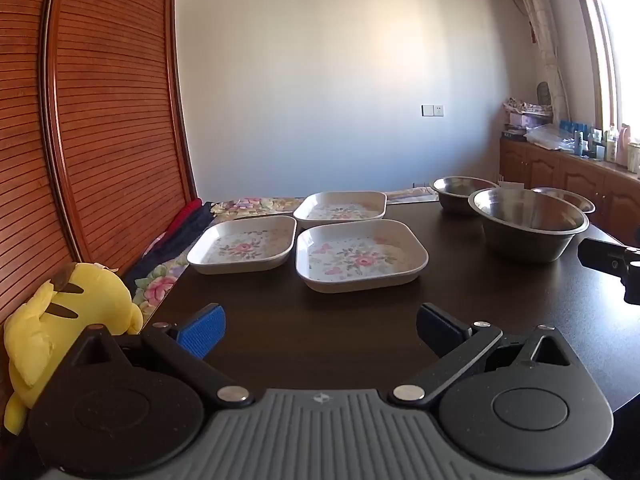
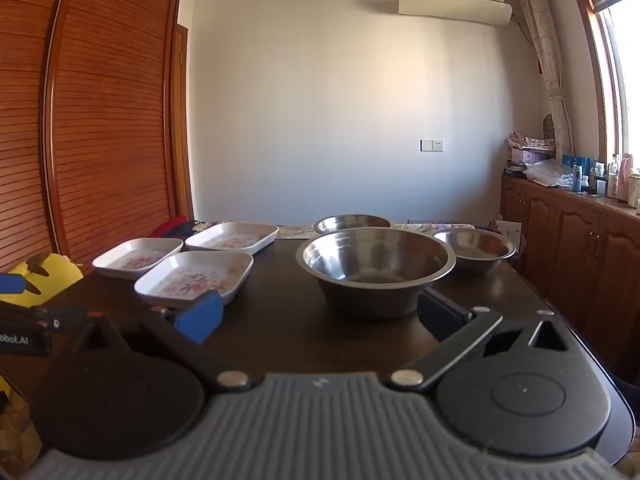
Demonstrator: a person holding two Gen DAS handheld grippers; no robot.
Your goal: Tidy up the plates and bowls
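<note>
Yellow plush toy: far left, off the table edge, against the slatted wooden wardrobe.

Dark table: bears 3 square floral plates and 3 steel bowls, all separate, none stacked.

Plates, left half: left plate; back plate; near plate, nearest the left gripper, ahead of its jaws and clear of both pads.

Bowls, right half: back bowl; large bowl; right bowl, partly hidden behind the large one.

Left gripper: jaws wide apart, nothing between them, held low and level over bare tabletop.

Right gripper: jaws wide apart, empty, level above the table; the large bowl sits directly ahead, centred between the pads, its base close to the right pad; contact cannot be told.
</note>
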